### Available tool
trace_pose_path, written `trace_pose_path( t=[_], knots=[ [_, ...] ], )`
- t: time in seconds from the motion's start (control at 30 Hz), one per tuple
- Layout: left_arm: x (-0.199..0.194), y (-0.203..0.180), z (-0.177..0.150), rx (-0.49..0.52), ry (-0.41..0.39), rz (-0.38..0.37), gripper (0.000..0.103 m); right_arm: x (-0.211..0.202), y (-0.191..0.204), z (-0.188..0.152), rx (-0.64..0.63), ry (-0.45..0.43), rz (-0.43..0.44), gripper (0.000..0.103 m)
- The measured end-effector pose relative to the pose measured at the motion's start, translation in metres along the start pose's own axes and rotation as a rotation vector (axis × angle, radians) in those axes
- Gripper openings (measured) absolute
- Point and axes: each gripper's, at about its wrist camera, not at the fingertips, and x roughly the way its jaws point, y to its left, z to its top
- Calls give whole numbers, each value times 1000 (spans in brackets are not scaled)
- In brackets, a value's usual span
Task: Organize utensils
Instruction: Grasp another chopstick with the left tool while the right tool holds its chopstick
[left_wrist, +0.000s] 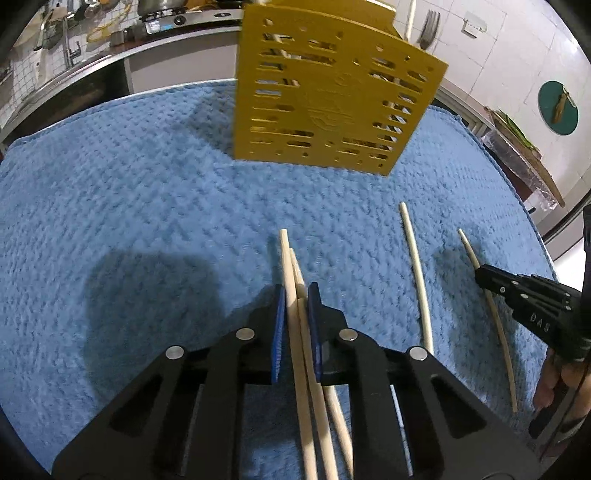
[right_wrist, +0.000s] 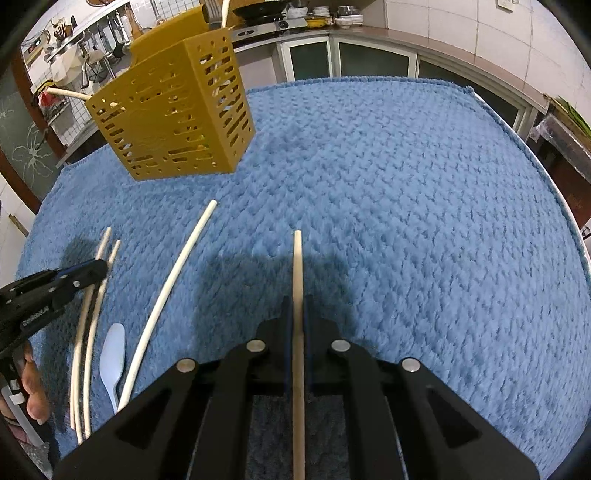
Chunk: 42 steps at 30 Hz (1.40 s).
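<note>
Blue towelling cloth (right_wrist: 406, 192) covers the table, pile textured in rows; yellow slotted utensil holder (left_wrist: 332, 92) stands upright toward the far edge of the cloth, a fork (left_wrist: 430, 27) and a pale stick rising from its top (contents otherwise hidden behind the slots).

Left gripper (left_wrist: 296, 295): blue-padded jaws drawn in on a pair of pale chopsticks (left_wrist: 291, 280), the two sticks crossing slightly between the pads, tips pointing toward the holder; whether a third stick lower in the left wrist view is also held, cannot tell.

Right gripper (right_wrist: 297, 302): jaws closed on a single chopstick (right_wrist: 297, 266), which runs straight forward between the pads, tip resting over the cloth; the same stick shows in the left wrist view at the right, passing under the black finger.

Loose chopstick (right_wrist: 173, 273): lies flat on the cloth between the two grippers, held by neither, tip nearest the holder.

White spoon (right_wrist: 112, 354): lies on the cloth just beside the loose chopstick, bowl forward, between it and the left gripper's pair.

Surroundings: kitchen counter with stove and pans behind the table; tiled wall; green round board hanging at the right in the left wrist view.
</note>
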Motion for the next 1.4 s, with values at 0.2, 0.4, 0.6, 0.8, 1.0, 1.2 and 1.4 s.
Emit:
trace_pose_path(
  t=[0.2,0.4,0.6,0.8,1.0,1.2,1.4],
  knots=[
    [-5,31,-1,-49,7,6,13,1,4,1,-26,-6,-30,6],
    [-9,40,-1,-52,22,4,22,0,2,3,-26,7,-25,6],
    [-8,39,-6,-27,45,18,22,0,2,4,-34,24,-26,6],
    [-3,32,-6,6,45,29,17,2,6,2,-56,33,-52,6],
    [7,36,9,-16,73,24,8,6,5,8,-54,52,-53,6],
    [-13,38,6,-29,20,24,4,-5,-1,6,-22,10,-36,6],
    [-42,36,7,-39,-91,2,4,-34,-5,6,23,-106,14,6]
  ],
)
